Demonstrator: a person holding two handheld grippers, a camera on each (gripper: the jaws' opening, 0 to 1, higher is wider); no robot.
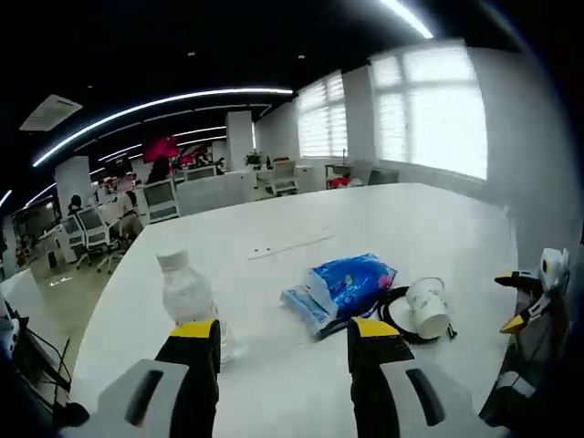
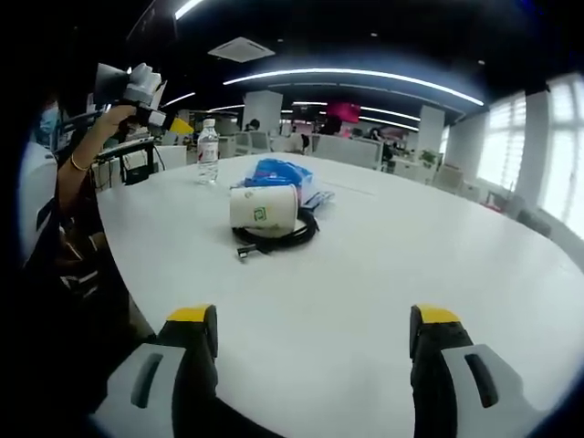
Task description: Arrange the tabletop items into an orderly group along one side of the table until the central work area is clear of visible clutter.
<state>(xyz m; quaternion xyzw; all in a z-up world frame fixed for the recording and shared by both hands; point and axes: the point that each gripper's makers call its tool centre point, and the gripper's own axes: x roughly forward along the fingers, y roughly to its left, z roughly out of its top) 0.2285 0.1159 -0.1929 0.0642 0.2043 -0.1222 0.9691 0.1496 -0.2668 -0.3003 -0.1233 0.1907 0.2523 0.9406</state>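
On the white table (image 1: 429, 219), a clear water bottle (image 1: 187, 292) stands just beyond my left gripper (image 1: 285, 342), close to its left jaw. That gripper is open and holds nothing. A blue packet (image 1: 345, 285) lies ahead, and to its right a paper cup (image 1: 427, 307) lies on its side on a coiled black cable (image 1: 394, 318). My right gripper (image 1: 511, 299) enters from the right edge. In the right gripper view my right gripper (image 2: 315, 333) is open over bare table, well short of the cup (image 2: 265, 208), cable (image 2: 281, 239), packet (image 2: 278, 172) and bottle (image 2: 209, 151). My left gripper (image 2: 169, 120) is at the upper left.
A thin pale strip (image 1: 292, 245) lies farther along the table. The person's arm (image 2: 78, 173) shows at the table's left edge. Office chairs (image 1: 160, 199) and desks stand beyond the far edge, with bright windows (image 1: 429, 109) behind.
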